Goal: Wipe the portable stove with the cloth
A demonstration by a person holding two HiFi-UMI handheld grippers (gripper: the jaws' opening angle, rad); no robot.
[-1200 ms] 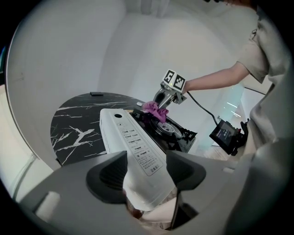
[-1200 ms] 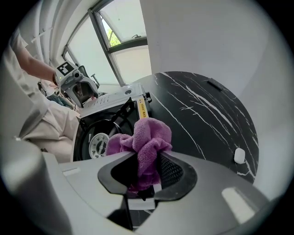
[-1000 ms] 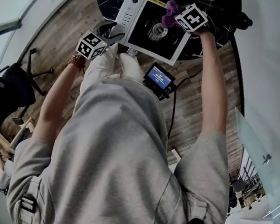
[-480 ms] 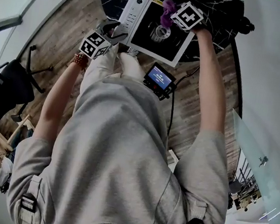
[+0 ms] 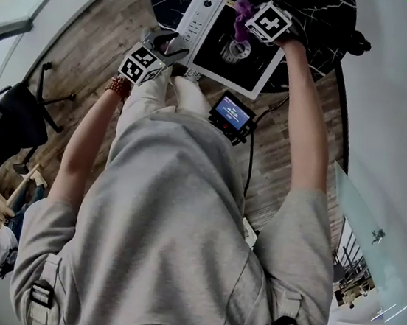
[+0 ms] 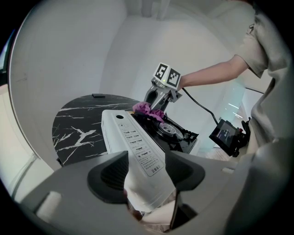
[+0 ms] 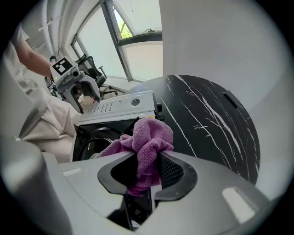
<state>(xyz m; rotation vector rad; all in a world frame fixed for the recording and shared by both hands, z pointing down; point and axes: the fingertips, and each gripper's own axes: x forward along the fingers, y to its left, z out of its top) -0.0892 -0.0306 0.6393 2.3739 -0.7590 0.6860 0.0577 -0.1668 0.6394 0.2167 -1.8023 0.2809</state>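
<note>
Left tool (image 6: 146, 172) reaches onto the round black marbled counter (image 7: 206, 119), clamped on the white panel corner of the white-and-black portable gas stove (image 5: 207, 25). Right tool (image 7: 148, 172) is pinched on the bunched purple terry cloth (image 7: 146, 140) at the stove's far edge. Cloth could snag the metal burner ring (image 5: 238, 49) and tug loose. Right arm's stretched out, its tool pointing steeply down.

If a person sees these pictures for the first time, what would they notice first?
The purple cloth stands out most: the right gripper pinches it over the black top of the portable stove. Next, the left gripper clamps the near corner of the stove's white control panel. The stove stands on a black marbled table.
</note>
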